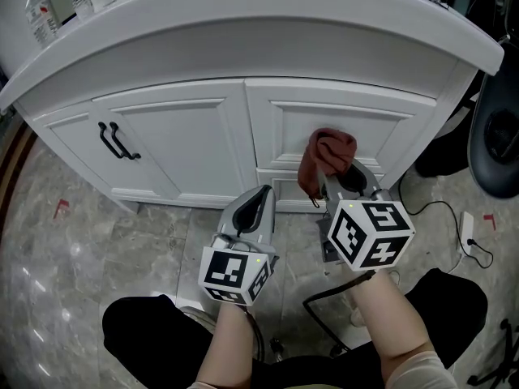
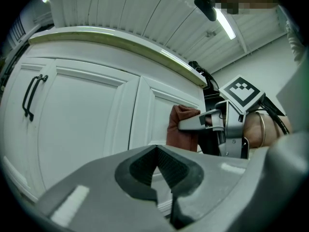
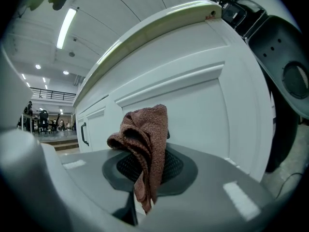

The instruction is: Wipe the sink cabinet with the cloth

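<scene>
Cloth: the reddish-brown knitted cloth [image 3: 145,144] is bunched and pinched in the right gripper [image 1: 347,178], up at the right door panel of the white curved sink cabinet [image 1: 186,136] (whether it touches is unclear).
Left gripper [image 2: 161,178]: jaws closed together on nothing, low before the cabinet's middle.
Handle: a black bar handle [image 1: 118,142] on the left door.

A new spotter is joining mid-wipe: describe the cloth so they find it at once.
Look at the white sink cabinet, then its right-hand panel. In front of that panel the right gripper is shut on the cloth, a bunched reddish-brown knit rag, the only coloured, soft thing against the white front.
</scene>
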Motion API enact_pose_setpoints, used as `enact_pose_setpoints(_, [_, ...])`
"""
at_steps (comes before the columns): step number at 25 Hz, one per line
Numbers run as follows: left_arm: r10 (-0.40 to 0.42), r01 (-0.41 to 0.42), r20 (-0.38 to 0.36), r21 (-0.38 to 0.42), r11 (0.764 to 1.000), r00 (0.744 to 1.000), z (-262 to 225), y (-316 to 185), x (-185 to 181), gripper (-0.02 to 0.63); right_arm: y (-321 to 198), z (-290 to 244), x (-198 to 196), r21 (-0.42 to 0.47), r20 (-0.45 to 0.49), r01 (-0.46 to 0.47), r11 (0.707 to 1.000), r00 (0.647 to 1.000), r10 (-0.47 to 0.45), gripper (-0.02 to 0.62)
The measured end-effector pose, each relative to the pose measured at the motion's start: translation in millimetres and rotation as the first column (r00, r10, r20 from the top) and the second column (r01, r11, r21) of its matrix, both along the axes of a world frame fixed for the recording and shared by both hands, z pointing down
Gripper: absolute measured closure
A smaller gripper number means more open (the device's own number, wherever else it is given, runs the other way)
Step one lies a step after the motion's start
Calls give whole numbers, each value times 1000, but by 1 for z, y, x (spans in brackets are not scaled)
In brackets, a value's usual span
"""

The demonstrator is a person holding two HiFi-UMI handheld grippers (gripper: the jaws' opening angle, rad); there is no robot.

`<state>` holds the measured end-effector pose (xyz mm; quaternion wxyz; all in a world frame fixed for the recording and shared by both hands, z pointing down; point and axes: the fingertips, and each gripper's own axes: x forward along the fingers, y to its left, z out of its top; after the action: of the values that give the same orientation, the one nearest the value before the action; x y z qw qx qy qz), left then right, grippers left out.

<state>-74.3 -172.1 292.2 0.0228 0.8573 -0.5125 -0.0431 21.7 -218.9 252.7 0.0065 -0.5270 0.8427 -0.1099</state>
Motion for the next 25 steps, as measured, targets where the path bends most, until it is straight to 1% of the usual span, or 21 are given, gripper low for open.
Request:
enact_pose_setpoints(6, [12,-11,8,-12,1000,1000,7,-2,7,606,6,-9,21,40,-18,-31,999,999,32,518])
enact_pose_setpoints(10, [19,-19,15,-18,1000,1000,10,-3,13,606,6,-10,30,41,2,-52,998,999,51,517])
enact_pose_setpoints(15, [32,-31,19,-17,999,999,11,-3,20,606,-1,-9,57,32,35,-139,990,990,138,518])
enact_pose_setpoints(18, [35,-35,24,-24,999,999,14,-4,21,606,-10,-9,61,21,27,-133,991,991,132,518])
enact_pose_setpoints(25, [40,-39,16,-25,999,999,12,-7,25,606,-12,-10,68,34,-3,-137,990,991,137,517])
